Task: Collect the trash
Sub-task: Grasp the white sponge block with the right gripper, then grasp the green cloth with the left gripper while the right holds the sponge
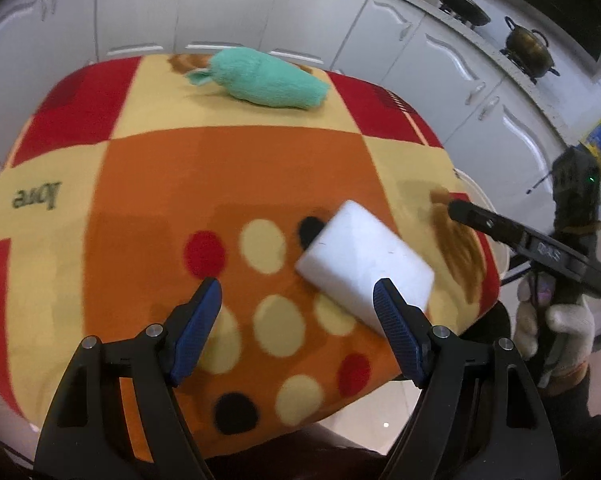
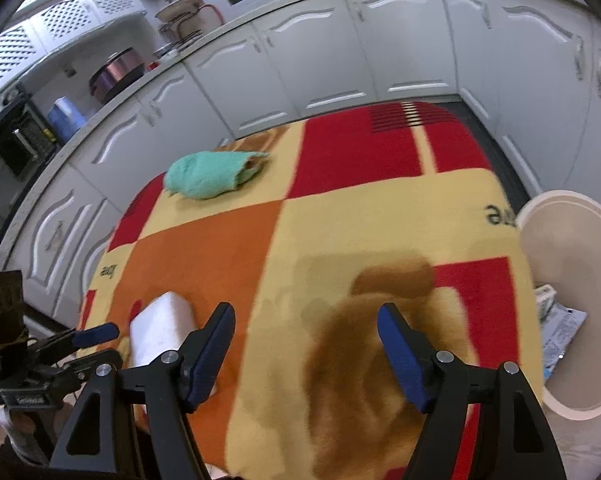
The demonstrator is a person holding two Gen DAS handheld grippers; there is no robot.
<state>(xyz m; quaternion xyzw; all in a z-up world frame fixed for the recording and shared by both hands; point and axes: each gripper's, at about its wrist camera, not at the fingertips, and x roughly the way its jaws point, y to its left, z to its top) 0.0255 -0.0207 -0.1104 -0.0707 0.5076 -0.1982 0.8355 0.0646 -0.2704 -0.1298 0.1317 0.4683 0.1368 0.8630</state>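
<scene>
Left wrist view: left tool (image 1: 298,304) wide, empty; white block (image 1: 364,258) and green cloth (image 1: 272,80) remain on desk (image 1: 228,168), uncollected. Right wrist view: right tool (image 2: 306,330) wide, empty; bin (image 2: 572,256) beside desk holds wrappers (image 2: 560,328), so collection seems partly done.

Both cameras sit on the grippers and look steeply down at the table (image 1: 228,168) from close up. The left one looks from the left side, the right one from the right. Both see the white block (image 1: 364,256) and green towel (image 2: 208,174).
</scene>
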